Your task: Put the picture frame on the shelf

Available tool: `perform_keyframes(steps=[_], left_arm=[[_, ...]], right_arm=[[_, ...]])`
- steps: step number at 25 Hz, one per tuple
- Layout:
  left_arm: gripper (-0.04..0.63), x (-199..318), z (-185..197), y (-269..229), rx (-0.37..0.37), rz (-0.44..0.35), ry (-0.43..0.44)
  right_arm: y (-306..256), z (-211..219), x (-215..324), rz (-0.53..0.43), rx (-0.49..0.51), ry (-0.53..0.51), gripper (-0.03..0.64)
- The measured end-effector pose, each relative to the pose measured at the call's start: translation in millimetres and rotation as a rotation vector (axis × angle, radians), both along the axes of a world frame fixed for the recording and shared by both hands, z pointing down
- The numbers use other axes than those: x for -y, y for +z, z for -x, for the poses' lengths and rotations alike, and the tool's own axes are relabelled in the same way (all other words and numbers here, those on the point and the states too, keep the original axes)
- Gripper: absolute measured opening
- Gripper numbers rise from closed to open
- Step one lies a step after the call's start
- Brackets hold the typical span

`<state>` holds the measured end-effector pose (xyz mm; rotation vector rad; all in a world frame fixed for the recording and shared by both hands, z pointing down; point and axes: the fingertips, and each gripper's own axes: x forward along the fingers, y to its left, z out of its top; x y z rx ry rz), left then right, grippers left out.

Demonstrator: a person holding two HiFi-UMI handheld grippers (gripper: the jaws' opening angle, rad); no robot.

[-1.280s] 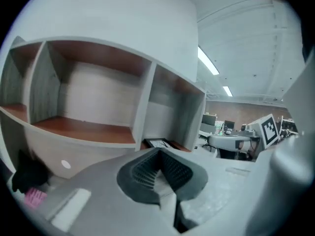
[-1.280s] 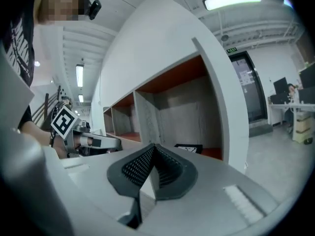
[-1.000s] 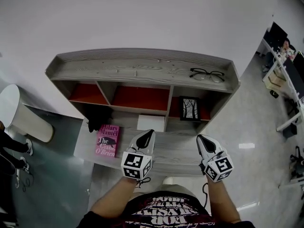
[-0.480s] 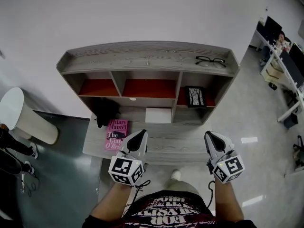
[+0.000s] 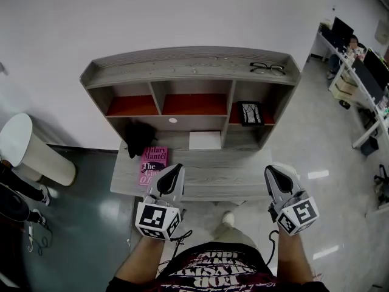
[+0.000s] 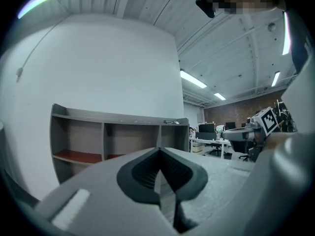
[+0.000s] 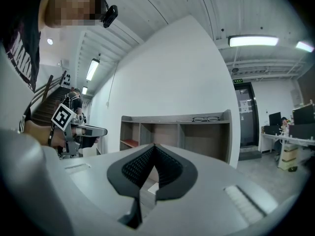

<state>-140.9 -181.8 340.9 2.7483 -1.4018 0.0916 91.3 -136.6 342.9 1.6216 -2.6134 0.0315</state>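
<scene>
With fingers clenched on nothing, the left gripper (image 5: 172,169) and right gripper (image 5: 273,171) have drawn back from the picture frame (image 5: 250,113), which stands in the shelf (image 5: 188,69) ahead, so placement looks done.

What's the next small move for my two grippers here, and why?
Probably just lower both to rest: the picture frame already stands in the shelf's right compartment, and the left gripper and right gripper are both shut and empty, at the near edge of the desk.
</scene>
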Motion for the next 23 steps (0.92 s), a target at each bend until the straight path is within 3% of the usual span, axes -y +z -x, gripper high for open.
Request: perform_keyframes(steps=[16,23], left_arm=[[0.0,-68.5,29.4,-15.1,0.003,-0.031,-0.004],[0.0,-89.3,23.6,-8.9,0.014,-0.023,-0.001]], right_arm=[[-13.8,23.3,-68.8,-0.016,-0.006,0.001,0.026],[-6.5,23.5,-84.7,0.011,0.0,-0.026,0.028]])
